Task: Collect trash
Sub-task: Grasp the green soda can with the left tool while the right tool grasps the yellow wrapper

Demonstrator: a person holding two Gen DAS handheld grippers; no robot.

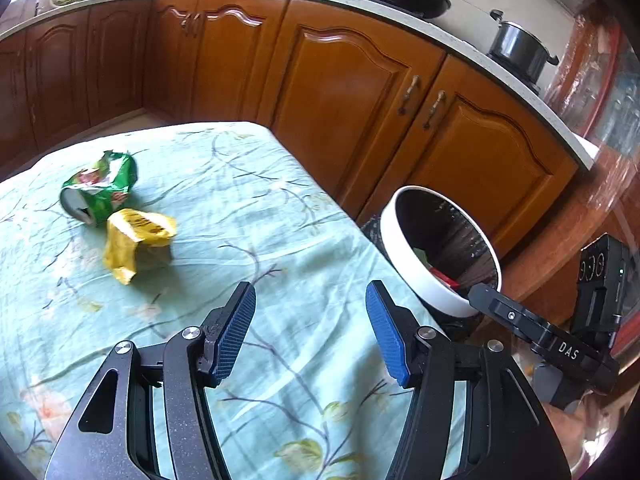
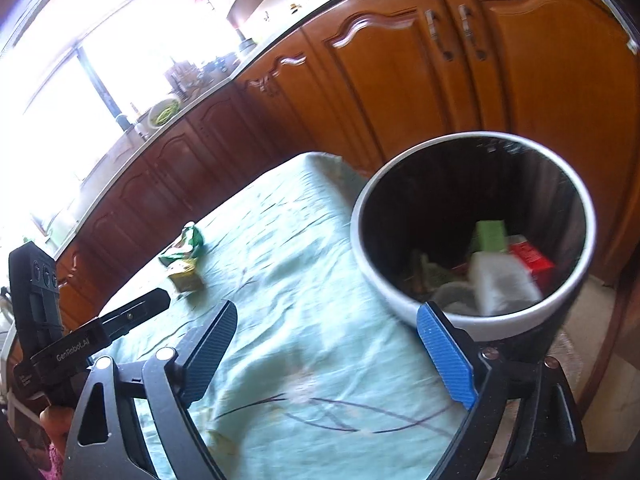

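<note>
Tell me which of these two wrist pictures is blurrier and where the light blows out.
Right wrist view: blurrier, with the trash bin and its contents smeared and the window at upper left blown out to white. Left wrist view: sharper, with the green wrapper and yellow wrapper readable and only mild glare top left; both bend straight lines.

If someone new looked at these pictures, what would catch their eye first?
Probably the white-rimmed bin beside the table's edge, already holding scraps. Next, the crumpled green wrapper and yellow wrapper lying together on the pale floral tablecloth. Both grippers, left and right, are open and empty.
</note>
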